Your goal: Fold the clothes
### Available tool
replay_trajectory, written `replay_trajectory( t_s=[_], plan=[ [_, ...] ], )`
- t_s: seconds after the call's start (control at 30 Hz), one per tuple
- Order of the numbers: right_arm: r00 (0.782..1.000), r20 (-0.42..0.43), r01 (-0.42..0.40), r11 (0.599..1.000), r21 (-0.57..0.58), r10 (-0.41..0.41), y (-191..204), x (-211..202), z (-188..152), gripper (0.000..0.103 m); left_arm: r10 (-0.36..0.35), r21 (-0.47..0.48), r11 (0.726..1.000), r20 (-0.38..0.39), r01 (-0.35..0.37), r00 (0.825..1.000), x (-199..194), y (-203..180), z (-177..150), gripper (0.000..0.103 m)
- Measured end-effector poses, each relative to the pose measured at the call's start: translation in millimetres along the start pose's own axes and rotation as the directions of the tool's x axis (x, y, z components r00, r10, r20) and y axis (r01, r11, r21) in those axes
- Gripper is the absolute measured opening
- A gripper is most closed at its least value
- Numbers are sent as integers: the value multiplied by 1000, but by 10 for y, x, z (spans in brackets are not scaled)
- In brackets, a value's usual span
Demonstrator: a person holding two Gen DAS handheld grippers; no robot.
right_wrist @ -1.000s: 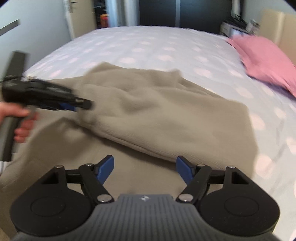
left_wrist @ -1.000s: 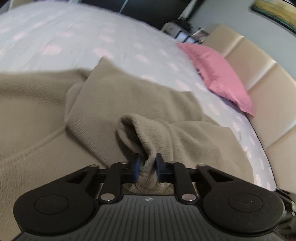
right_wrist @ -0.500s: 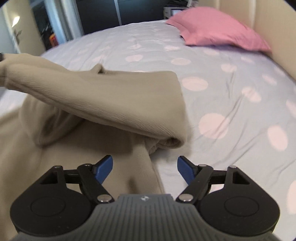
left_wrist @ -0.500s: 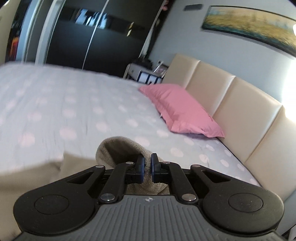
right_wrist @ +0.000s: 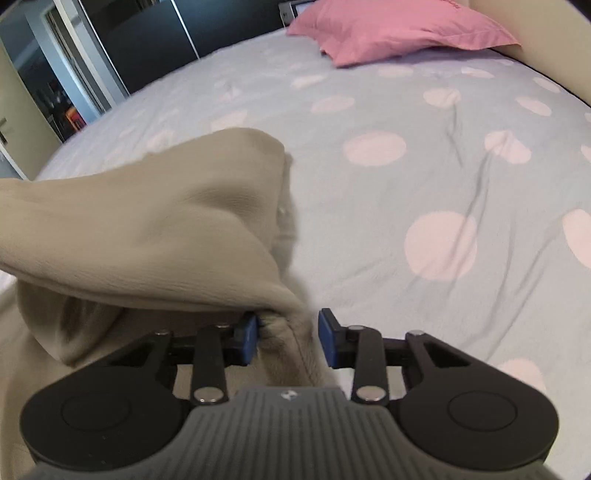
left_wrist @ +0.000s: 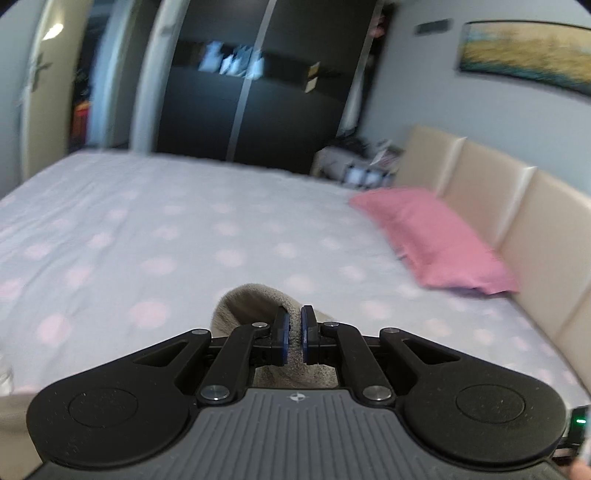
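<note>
The beige knit garment [right_wrist: 155, 236] is lying partly on the bed [right_wrist: 424, 155], at about 9 o'clock in the right wrist view, with one long fold being held up off the sheet. In the left wrist view a bunched end of it [left_wrist: 251, 306] is poking up at 6 o'clock. The left claw [left_wrist: 293, 338] is pinching that bunched end, its blue pads drawn nearly together on the fabric. The right claw [right_wrist: 287, 339] is sitting partly spread around a seamed edge of the garment; its left pad is touching cloth, the right pad is standing clear, so it is not clamping anything.

Judging from this, a fold is being carried with one end held and the other about to be gripped. To do it well, the right claw should be taking a full bite of the seam, not just a wrinkle, and both ends should be kept level and lightly taut so the lifted layer is settling flat without dragging the lower cloth.

Beyond the garment, a pink pillow [right_wrist: 395, 26] is lying at 12 o'clock by the cream padded headboard [left_wrist: 517, 206].

No readable writing or brand is showing; each claw body is bearing only a small round emblem.
</note>
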State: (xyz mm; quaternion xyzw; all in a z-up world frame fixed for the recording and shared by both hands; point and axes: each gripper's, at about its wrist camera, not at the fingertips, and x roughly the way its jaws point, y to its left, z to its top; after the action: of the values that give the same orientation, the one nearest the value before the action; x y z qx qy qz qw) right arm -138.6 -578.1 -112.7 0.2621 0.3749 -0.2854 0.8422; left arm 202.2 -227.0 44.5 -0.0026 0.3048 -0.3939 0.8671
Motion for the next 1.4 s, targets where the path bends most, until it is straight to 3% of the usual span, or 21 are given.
replay_trajectory(
  t_s=[0.07,0.17,0.3,0.47,0.6,0.77,0.93,1.23,1.33,1.4],
  plan=[
    [1000,-3,24,997,-69,-24,95,29,-21,27,45,-9,999,-55,-46,997,176,159,-133,4],
    [998,3,63,986,-153,-63,215,44,-39,24,90,-7,996,-135,-91,987,403,300,-340,4],
    [999,-17,44,988,-147,-47,147,79,-26,24,109,-17,993,-216,-116,970,575,460,-562,4],
    [998,-42,41,985,-167,-49,116,99,-23,26,109,9,994,-271,-110,956,616,528,-718,5],
    [998,-62,25,996,-88,-31,20,70,0,30,109,19,994,-292,-108,950,527,571,-796,5],
    [997,-65,37,995,-96,-43,30,11,-13,40,110,31,994,-319,-105,941,417,624,-894,6],
    [999,-25,27,994,-108,-30,81,-249,-24,45,120,30,993,-281,-116,952,181,583,-784,13],
    [994,41,-90,982,-164,98,472,-616,-2,62,170,-49,981,-230,-186,958,-489,803,-646,31],
    [987,45,-141,968,-205,154,698,-711,14,64,216,-53,971,-222,-233,951,-734,899,-622,39],
    [981,47,-173,957,-232,188,847,-784,23,65,259,-41,961,-213,-274,942,-889,992,-604,39]
  ],
)
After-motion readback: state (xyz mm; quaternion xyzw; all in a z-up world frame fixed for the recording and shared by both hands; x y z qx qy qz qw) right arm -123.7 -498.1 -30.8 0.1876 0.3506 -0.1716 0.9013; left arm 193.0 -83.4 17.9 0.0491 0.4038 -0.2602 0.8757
